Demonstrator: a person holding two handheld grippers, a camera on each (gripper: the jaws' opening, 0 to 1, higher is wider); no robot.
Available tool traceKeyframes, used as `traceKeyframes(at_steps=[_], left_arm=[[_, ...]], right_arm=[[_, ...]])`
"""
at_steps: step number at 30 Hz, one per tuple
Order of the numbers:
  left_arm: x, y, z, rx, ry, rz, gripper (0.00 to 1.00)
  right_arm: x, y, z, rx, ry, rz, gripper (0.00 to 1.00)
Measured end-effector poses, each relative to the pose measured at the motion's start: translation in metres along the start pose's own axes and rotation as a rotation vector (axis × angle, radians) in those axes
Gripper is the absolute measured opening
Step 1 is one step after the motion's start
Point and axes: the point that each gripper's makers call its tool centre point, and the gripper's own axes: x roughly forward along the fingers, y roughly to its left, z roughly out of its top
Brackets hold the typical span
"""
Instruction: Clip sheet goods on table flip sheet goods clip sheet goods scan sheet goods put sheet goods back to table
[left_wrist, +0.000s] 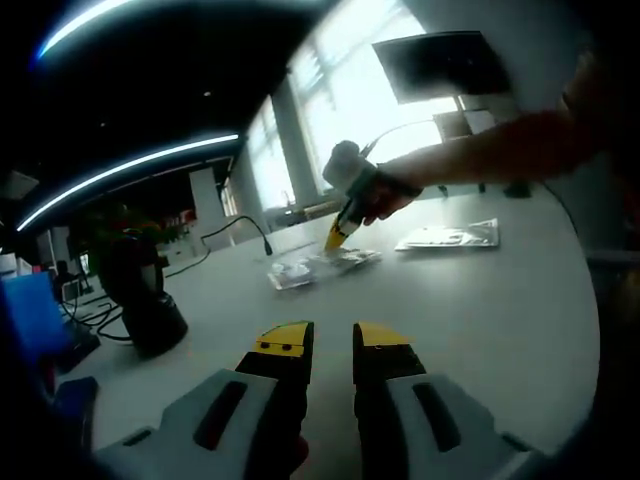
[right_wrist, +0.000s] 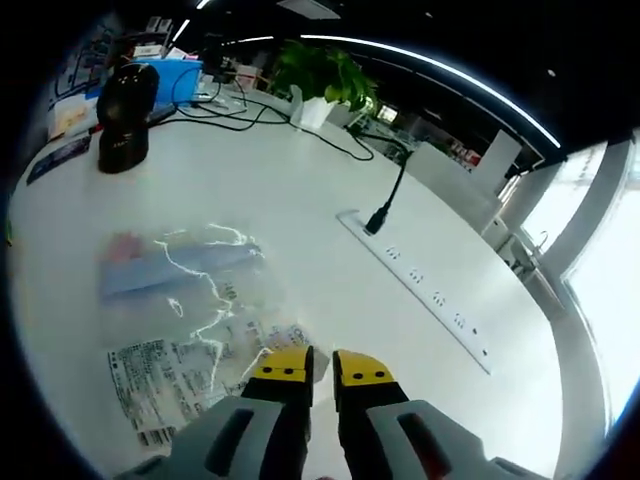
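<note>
In the right gripper view, the right gripper (right_wrist: 320, 362) is sitting low over the white table (right_wrist: 420, 330), its yellow-tipped jaws drawn narrow at the edge of a clear plastic packet (right_wrist: 185, 290); whether they are pinching it, I cannot tell. The packet is lying flat, printed label toward the jaws. Beyond it, a power strip (right_wrist: 420, 280) is running across the table and a black scanner (right_wrist: 125, 115) is standing near a potted plant (right_wrist: 320, 72).

In the left gripper view, the left gripper (left_wrist: 331, 342) is hovering above the table (left_wrist: 480, 310), jaws slightly apart and holding nothing. A second packet (left_wrist: 448, 236) is lying farther off.
</note>
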Motion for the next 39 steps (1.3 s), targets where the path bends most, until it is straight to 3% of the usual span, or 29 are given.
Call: traceKeyframes(at_steps=[6,14,18,27,39], left_arm=[[0.000,0.000,0.000,-0.001,0.000,0.000,0.08],[0.000,0.000,0.000,0.001,0.002,0.002,0.08],[-0.001,0.000,0.000,0.002,0.002,0.002,0.08],[0.000,0.000,-0.001,0.004,0.004,0.004,0.08],[0.000,0.001,-0.001,0.007,0.005,0.008,0.08]], right_arm=[[-0.005,-0.017,0.006,0.053,-0.021,-0.053,0.12],[-0.016,-0.029,0.006,0.101,-0.053,-0.073,0.08],[-0.020,-0.032,0.006,0.119,-0.065,-0.074,0.00],[-0.040,-0.023,0.012,0.117,-0.093,-0.054,0.00],[-0.086,-0.005,0.022,0.164,-0.168,-0.009,0.00]])
